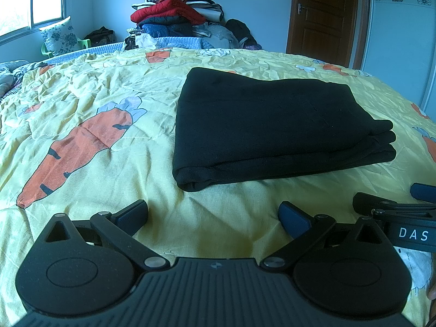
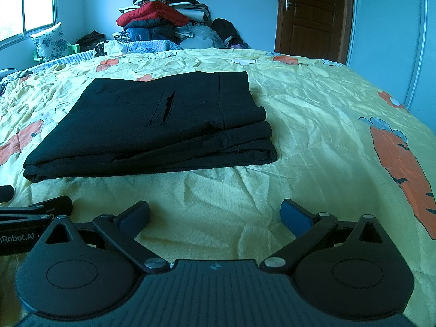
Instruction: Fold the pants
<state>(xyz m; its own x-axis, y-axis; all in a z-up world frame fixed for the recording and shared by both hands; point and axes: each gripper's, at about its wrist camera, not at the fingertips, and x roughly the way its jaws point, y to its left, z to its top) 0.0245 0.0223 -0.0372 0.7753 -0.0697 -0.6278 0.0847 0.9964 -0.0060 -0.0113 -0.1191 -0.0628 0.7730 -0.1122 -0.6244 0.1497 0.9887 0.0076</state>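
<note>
Black pants (image 1: 267,125) lie folded into a flat stack of layers on the yellow carrot-print quilt (image 1: 95,103). In the right wrist view the same pants (image 2: 141,128) show a slit pocket on top and stacked edges at the right. My left gripper (image 1: 214,216) is open, low over the quilt just in front of the pants, with nothing between its blue pads. My right gripper (image 2: 215,216) is open too, also short of the pants' near edge and holding nothing. Part of the right gripper (image 1: 395,212) shows at the right of the left wrist view.
A tall pile of clothes and blankets (image 1: 174,13) stands at the far end of the bed. A brown door (image 1: 324,13) is at the back right, a window (image 1: 30,0) at the left, and a flowered pillow on a green chair (image 1: 58,36) beside it.
</note>
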